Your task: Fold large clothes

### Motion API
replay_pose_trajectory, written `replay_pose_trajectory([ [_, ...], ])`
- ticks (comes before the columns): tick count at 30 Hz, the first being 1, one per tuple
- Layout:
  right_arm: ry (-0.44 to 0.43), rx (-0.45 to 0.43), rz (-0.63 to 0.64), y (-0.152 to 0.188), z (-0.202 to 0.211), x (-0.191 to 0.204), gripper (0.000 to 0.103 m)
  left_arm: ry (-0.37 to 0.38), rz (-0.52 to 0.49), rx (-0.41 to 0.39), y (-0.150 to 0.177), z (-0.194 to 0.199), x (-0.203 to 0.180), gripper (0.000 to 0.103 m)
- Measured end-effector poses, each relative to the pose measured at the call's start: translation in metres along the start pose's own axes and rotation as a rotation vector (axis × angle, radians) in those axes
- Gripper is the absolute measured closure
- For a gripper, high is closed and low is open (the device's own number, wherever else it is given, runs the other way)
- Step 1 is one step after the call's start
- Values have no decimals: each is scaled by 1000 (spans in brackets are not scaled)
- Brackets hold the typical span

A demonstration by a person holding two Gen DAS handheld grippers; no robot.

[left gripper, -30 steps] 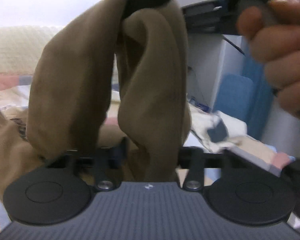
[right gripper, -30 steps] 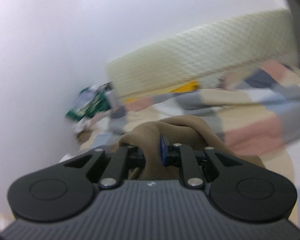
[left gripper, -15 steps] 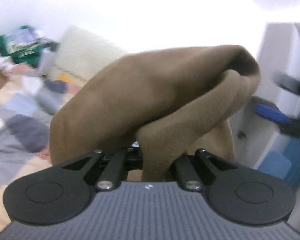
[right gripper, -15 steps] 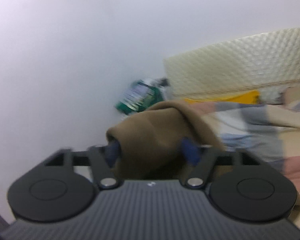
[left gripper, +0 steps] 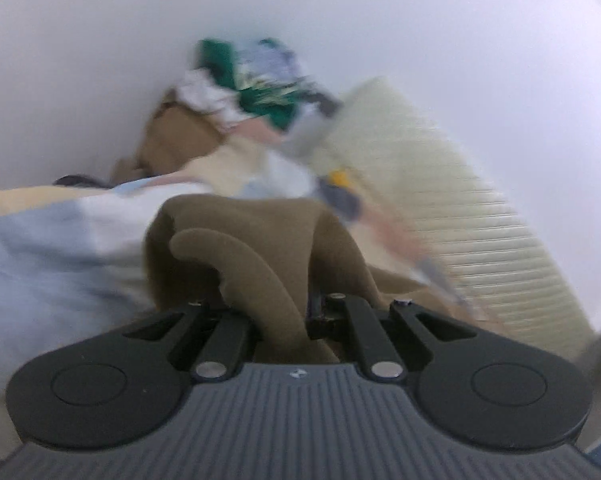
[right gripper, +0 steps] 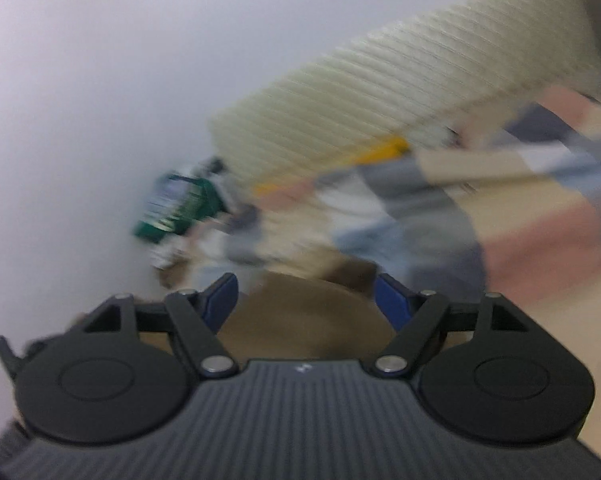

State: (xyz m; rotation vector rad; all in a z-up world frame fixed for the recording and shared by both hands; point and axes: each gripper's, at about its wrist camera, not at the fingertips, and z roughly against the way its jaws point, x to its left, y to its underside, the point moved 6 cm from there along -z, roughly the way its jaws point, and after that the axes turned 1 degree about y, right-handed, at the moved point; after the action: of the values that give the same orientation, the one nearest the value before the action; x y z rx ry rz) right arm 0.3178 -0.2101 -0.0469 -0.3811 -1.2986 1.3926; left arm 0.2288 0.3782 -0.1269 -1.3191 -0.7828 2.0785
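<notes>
The left gripper (left gripper: 284, 312) is clenched on a fold of the brown garment (left gripper: 256, 240), which bunches over the patchwork bedding (left gripper: 60, 232). The right gripper (right gripper: 304, 304) is opening, its blue pads (right gripper: 220, 300) apart from the brown cloth lying between them. Far behind stands a ribbed cream headboard (right gripper: 400, 80).

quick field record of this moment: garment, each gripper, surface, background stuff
garment: brown garment, bunched, on the bed
left gripper: shut on the brown garment
right gripper: jaws opening, blue pads apart, brown cloth below the gap, not pinched
surface: patchwork bedspread
background: cream ribbed headboard, green and white clothes pile by the white wall
image quality: motion blur in both views
</notes>
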Motion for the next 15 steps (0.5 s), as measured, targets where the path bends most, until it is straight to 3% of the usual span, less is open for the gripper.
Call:
replay_pose_trajectory([
  [5,-13,76,-60,70,-17,-19,25,-159,-129,38,2,-54,30,97],
  [7,12,122,-24,94,-17,-23,25,-240,-177,63,7,-72,38,97],
  [10,65,172,70,115,-25,-24,25,-338,-161,106,23,-94,58,97],
  [12,61,194,76,126,-31,-29,25,-349,-150,97,29,-98,66,97],
  [15,12,223,9,135,-47,-41,25,-304,-72,86,36,-76,70,97],
])
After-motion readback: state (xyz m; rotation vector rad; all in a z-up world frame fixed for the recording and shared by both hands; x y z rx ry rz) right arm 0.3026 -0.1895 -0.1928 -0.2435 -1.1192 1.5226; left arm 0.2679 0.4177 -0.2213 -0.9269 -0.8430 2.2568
